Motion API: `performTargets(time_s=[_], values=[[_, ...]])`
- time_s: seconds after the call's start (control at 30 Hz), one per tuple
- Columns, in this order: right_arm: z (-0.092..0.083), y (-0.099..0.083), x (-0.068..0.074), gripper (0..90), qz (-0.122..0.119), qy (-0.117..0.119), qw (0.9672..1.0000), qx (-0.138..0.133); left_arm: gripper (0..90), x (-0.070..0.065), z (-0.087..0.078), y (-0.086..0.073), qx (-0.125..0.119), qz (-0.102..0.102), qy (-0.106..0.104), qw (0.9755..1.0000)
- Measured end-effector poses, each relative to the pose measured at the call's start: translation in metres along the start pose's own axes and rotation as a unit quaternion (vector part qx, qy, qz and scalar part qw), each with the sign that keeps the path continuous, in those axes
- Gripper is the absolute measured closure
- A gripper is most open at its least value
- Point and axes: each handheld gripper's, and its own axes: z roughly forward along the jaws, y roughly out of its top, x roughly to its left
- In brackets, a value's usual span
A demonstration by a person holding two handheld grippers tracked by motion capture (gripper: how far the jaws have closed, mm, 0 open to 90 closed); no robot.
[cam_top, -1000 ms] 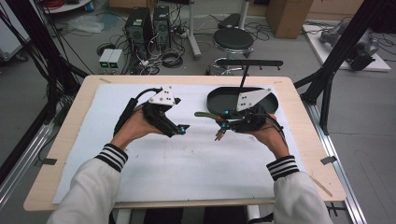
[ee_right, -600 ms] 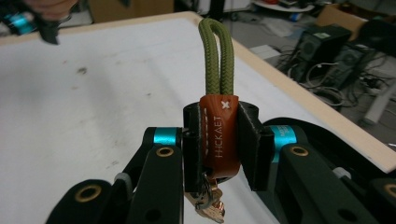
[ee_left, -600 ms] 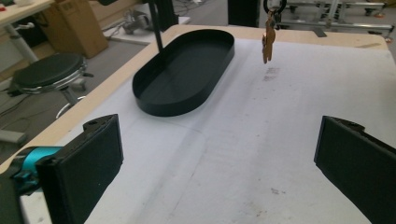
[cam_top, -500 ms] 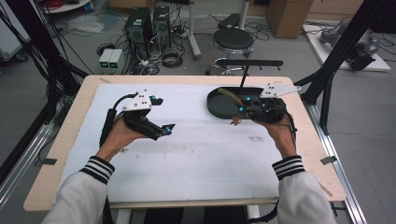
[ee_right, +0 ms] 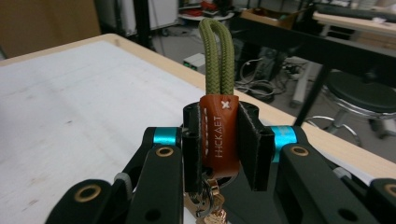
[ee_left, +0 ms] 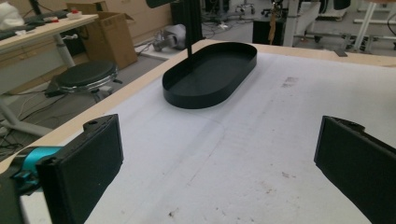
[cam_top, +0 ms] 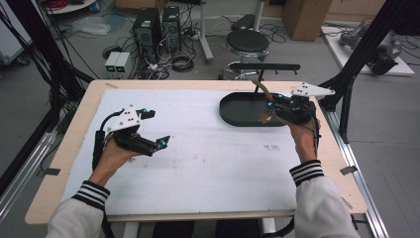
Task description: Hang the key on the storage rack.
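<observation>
Right gripper (ee_right: 219, 140): jaws clamped on the brown leather tab of a keychain (ee_right: 219, 135) (olive cord loop standing up above the tab, metal rings hanging below). It is held over the right end of the black oval tray (cam_top: 237, 116), near the worktop's (cam_top: 198, 163) far right corner. Left gripper (cam_top: 148, 130): jaws wide apart, nothing between them, above the worktop's left side, well apart from the tray.

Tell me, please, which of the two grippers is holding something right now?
The right gripper: its jaws clamp the brown leather tab of a keychain with an olive cord loop. The left gripper is open, nothing between its jaws.
</observation>
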Motion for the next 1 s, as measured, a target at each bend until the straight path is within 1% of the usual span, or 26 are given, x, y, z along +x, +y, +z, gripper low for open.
performTargets(time_s=[0.1, 0.13, 0.17, 0.2, 0.3, 0.33, 0.53, 0.6, 0.7, 0.77, 0.83, 0.93, 1.0], values=[[0.000, -0.001, -0.005, 72.6, 0.009, -0.018, 0.9998, -0.003, 1.7, -0.001, -0.007, -0.007, -0.013, -0.007, 0.009, 0.9998], [0.001, -0.001, -0.008, 72.6, 0.014, -0.029, 0.9995, -0.005, 1.7, -0.002, -0.009, -0.010, -0.018, -0.010, 0.011, 0.9997], [0.001, -0.001, -0.008, 72.6, 0.014, -0.029, 0.9995, -0.005, 1.7, -0.002, -0.011, -0.013, -0.021, -0.013, 0.012, 0.9996], [0.001, -0.001, -0.010, 72.6, 0.013, -0.037, 0.9992, -0.005, 1.7, -0.003, -0.014, -0.015, -0.022, -0.015, 0.015, 0.9995], [0.001, -0.001, -0.013, 72.6, 0.019, -0.058, 0.9981, -0.009, 1.7, -0.004, -0.022, -0.023, -0.036, -0.018, 0.026, 0.9988], [0.002, -0.001, -0.015, 72.6, 0.018, -0.061, 0.9979, -0.011, 1.7, -0.004, -0.025, -0.025, -0.036, -0.023, 0.029, 0.9987], [0.005, 0.002, -0.024, 72.6, 0.031, -0.090, 0.9954, -0.006, 1.7, -0.005, -0.045, -0.041, -0.046, -0.027, 0.047, 0.9975], [0.006, 0.004, -0.026, 72.6, 0.028, -0.100, 0.9945, -0.006, 1.7, -0.005, -0.052, -0.045, -0.045, -0.028, 0.056, 0.9970], [0.007, 0.007, -0.028, 72.6, 0.018, -0.113, 0.9934, -0.006, 1.7, -0.006, -0.060, -0.053, -0.058, -0.029, 0.063, 0.9959], [0.008, 0.009, -0.028, 72.6, 0.016, -0.125, 0.9921, -0.005, 1.7, -0.007, -0.064, -0.059, -0.058, -0.032, 0.069, 0.9955], [0.009, 0.009, -0.030, 72.6, 0.017, -0.135, 0.9907, -0.008, 1.7, -0.008, -0.066, -0.065, -0.057, -0.033, 0.071, 0.9953], [0.012, 0.007, -0.034, 72.6, 0.020, -0.147, 0.9889, -0.004, 1.7, -0.010, -0.068, -0.074, -0.057, -0.039, 0.075, 0.9948], [0.013, 0.005, -0.036, 72.6, 0.025, -0.154, 0.9878, -0.003, 1.7, -0.011, -0.071, -0.080, -0.066, -0.046, 0.078, 0.9936]])
